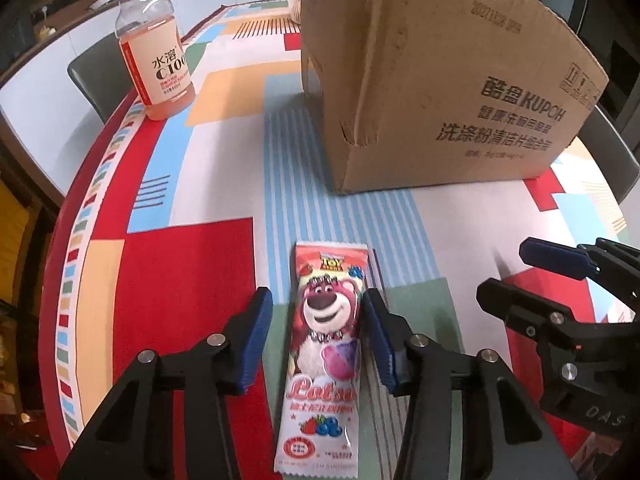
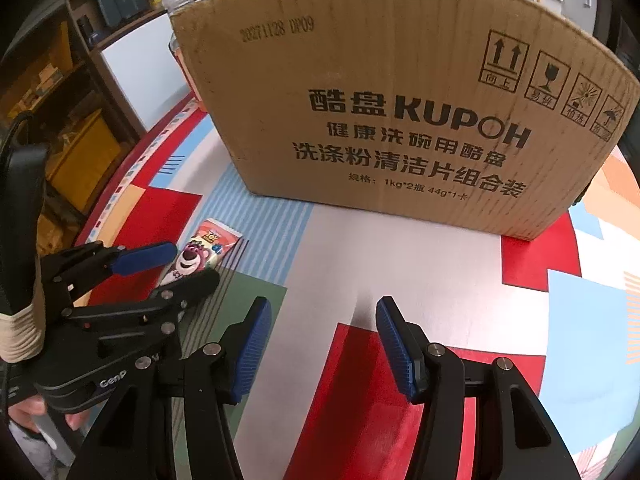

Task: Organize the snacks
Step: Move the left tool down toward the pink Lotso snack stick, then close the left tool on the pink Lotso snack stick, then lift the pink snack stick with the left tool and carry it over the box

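Observation:
A long pink-and-white Lotso snack packet (image 1: 320,400) lies flat on the colourful tablecloth (image 1: 180,272). My left gripper (image 1: 317,296) points down over it, one blue pad on each side. The right pad is at the packet's edge, while a strip of cloth shows between the left pad and the packet, so the gripper is open. The right wrist view shows the same packet (image 2: 208,240) under the left gripper (image 2: 190,264). My right gripper (image 2: 323,304) hangs open above bare cloth with nothing between its fingers, to the right of the left one (image 1: 506,268).
A large brown cardboard box (image 2: 400,120) stands behind both grippers, also in the left wrist view (image 1: 440,80). A pink drink bottle (image 1: 160,60) stands near the table's far left edge. A chair back (image 1: 92,68) sits beyond that edge. A white bowl (image 1: 294,4) shows behind the box.

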Demonstrator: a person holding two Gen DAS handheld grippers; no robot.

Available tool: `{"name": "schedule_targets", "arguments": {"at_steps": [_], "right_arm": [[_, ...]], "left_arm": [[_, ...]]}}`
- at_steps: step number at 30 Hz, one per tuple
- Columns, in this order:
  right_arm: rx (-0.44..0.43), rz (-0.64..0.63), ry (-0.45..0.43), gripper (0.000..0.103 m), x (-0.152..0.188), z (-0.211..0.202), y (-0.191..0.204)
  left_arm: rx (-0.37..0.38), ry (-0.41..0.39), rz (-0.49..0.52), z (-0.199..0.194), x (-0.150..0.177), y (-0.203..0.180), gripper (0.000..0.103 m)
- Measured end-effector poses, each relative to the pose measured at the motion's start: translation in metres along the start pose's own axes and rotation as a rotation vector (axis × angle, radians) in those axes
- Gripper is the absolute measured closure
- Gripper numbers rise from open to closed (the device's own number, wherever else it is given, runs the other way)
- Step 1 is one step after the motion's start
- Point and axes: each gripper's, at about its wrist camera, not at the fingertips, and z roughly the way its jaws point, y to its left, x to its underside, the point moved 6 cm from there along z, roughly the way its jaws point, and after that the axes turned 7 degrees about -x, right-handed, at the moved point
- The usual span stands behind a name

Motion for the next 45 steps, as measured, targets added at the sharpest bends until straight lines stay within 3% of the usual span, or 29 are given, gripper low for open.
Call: {"name": "schedule_targets", "arguments": {"at_steps": [4, 19, 30, 45], "right_arm": [[-0.003, 0.007, 0.004, 0.047, -0.002, 0.005, -0.002], [-0.019, 0.015, -0.015, 0.047, -0.004, -0.008, -0.008], [-0.026, 0.006, -0.076, 0.048, -0.01, -0.039, -0.003], [-0.012, -0.016, -0.236, 0.048, -0.03, -0.105, -0.004]], "left_arm": [[-0.004, -0.007, -0.005, 0.0, -0.003, -0.002, 0.072], [0.053, -0.041, -0.057, -0.025, 0.001, -0.007, 0.073], [0.063, -0.142, -0.074, -0.069, -0.008, -0.005, 0.073], [0.072, -0.305, -0.077, -0.133, -0.039, -0.012, 0.073]]}}
